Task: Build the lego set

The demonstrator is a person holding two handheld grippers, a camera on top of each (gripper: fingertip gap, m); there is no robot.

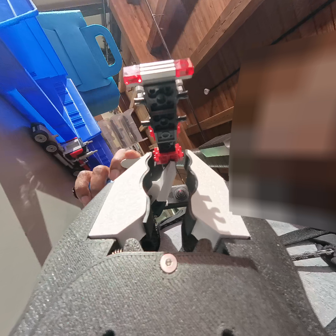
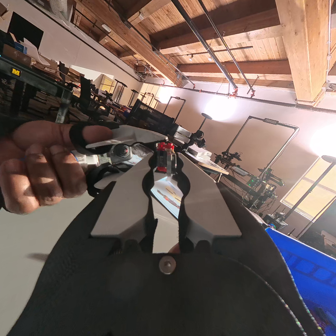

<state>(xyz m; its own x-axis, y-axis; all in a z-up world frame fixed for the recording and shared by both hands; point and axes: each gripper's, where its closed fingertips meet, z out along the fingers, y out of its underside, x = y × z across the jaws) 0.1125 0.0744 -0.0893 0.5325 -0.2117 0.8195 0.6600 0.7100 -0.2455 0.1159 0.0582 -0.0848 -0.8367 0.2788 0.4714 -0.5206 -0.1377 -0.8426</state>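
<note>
One lego assembly (image 1: 163,116) stands at the centre of the left wrist view, a long black chassis seen from its underside, with one grey ribbed bar across its far end and two clear red pieces (image 1: 183,70) on that bar's ends. Its near end is a red cluster clamped between the two pale fingers of the left hand-held gripper (image 1: 168,156), whose tips press on either side of it. In the right wrist view the same lego assembly (image 2: 164,160) sits just above centre, and the right hand-held gripper (image 2: 163,163) has its two fingers closed around the black and red part, though the contact on the right-hand finger is partly in shadow and hard to make out. The left gripper's fingers enter that view from the left edge, held by one hand (image 2: 36,167) at left of the frame. A second lego truck (image 1: 60,147), with at least two grey wheels showing, lies on the counter (image 1: 18,236) at the left of the left wrist view, beside two blue bins (image 1: 27,63) filling the upper left. One open instruction booklet (image 2: 167,196) shows between the right gripper's fingers, and wooden ceiling beams (image 2: 236,45) span the top
</note>
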